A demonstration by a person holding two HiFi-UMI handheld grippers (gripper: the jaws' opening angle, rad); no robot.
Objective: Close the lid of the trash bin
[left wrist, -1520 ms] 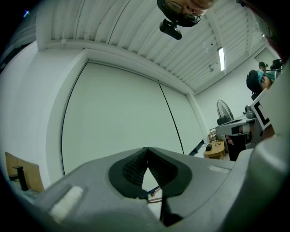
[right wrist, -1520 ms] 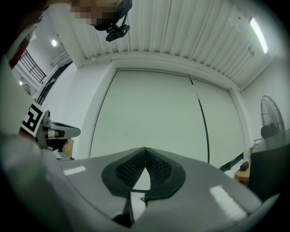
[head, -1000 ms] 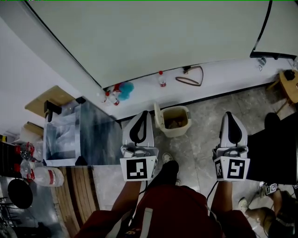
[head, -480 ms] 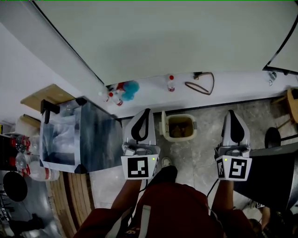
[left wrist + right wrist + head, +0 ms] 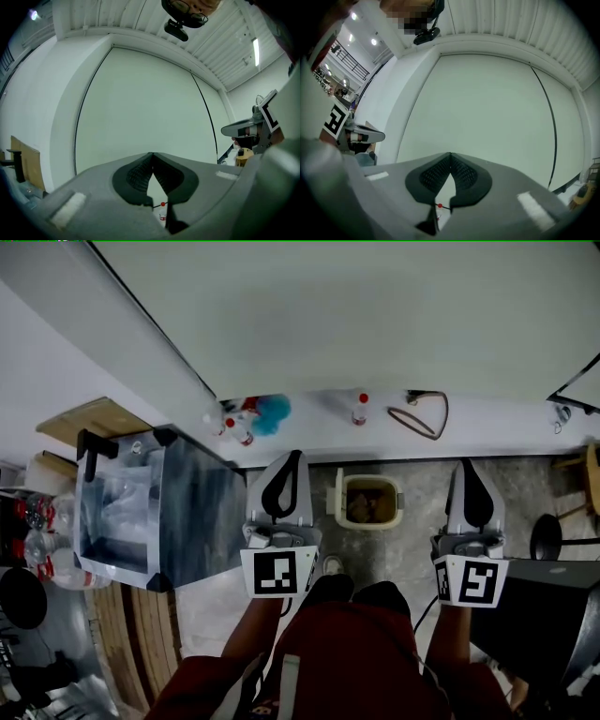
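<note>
The beige trash bin (image 5: 370, 500) stands on the grey floor by the wall. It is open, with rubbish inside, and its lid (image 5: 335, 503) is upright at its left side. My left gripper (image 5: 297, 456) is held level to the left of the bin, well above the floor, jaws shut and empty. To the right of the bin my right gripper (image 5: 466, 465) is held the same way, also shut on nothing. In the left gripper view the fingertips (image 5: 151, 154) meet. The right gripper view shows its fingertips (image 5: 450, 154) touching too.
A grey cabinet (image 5: 187, 512) stands close on the left. On the white ledge along the wall are a red-capped bottle (image 5: 360, 408), a blue object (image 5: 273, 412) and a looped cable (image 5: 421, 417). A dark table (image 5: 539, 606) and a stool (image 5: 553, 536) are at the right.
Both grippers have been carried sideways along the wall with the person. In the head view the bin has shifted right and now sits midway between them. The jaws stayed shut.
</note>
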